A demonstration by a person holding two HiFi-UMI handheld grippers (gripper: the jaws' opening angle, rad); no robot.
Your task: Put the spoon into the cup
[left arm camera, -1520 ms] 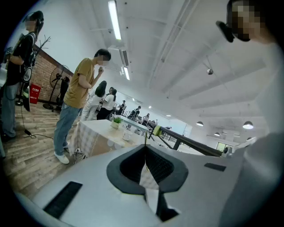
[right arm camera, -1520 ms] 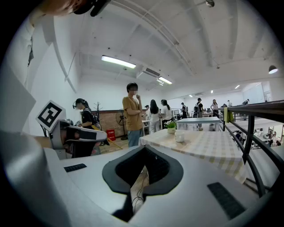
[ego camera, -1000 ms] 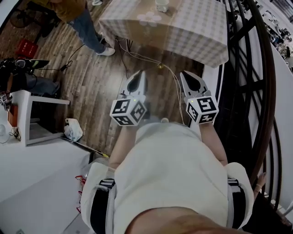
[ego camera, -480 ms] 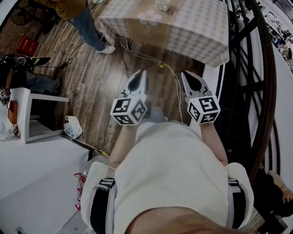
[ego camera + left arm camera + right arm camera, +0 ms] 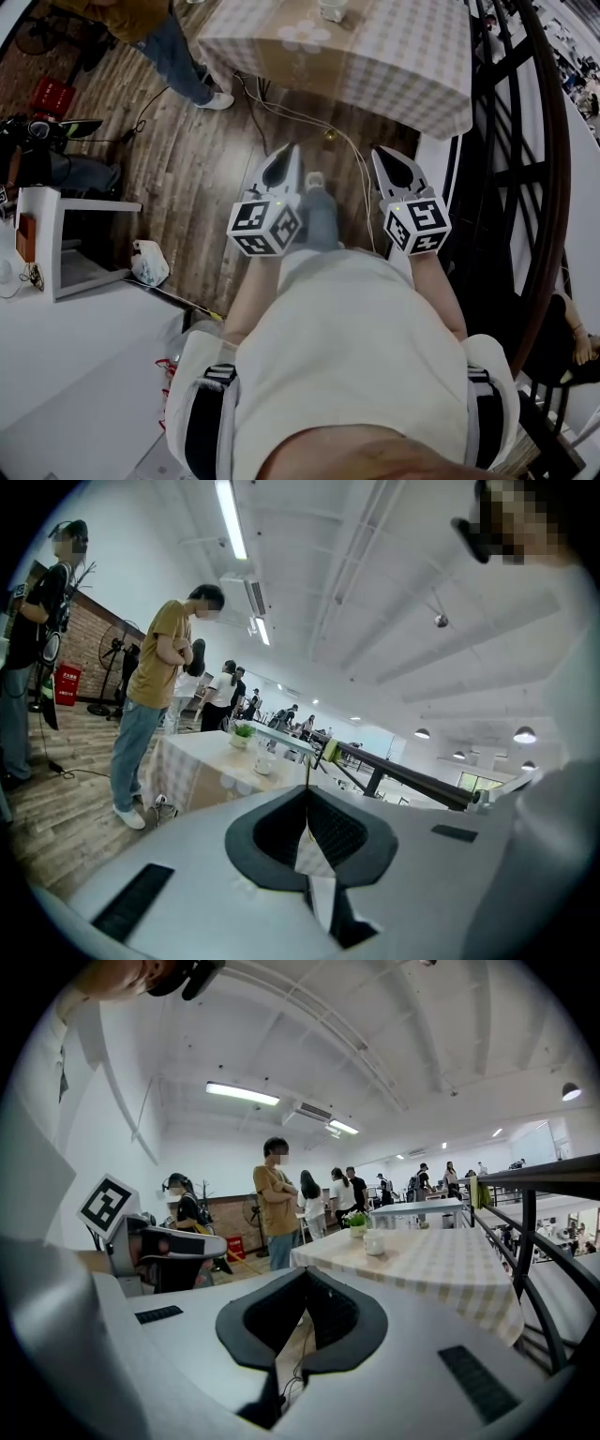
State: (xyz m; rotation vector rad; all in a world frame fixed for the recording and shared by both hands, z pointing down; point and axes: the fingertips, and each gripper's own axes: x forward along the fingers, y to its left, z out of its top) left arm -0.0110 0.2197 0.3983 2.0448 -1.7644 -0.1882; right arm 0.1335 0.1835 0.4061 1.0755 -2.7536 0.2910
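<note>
Head view | I read left gripper point(image 5: 289, 161) and right gripper point(image 5: 388, 164) jaws closed together, empty | cup point(image 5: 331, 9) stands on checked table point(image 5: 403, 56) at 12 o'clock, well apart from both.

1. The small white cup point(image 5: 331, 9), at twelve o'clock on the checked-cloth bench point(image 5: 403, 56), is cut off by the head view's top edge.
2. Any spoon beside it is too small to tell.
3. The person in an ochre shirt point(image 5: 173, 52), at eleven o'clock, is cropped there too.
</note>
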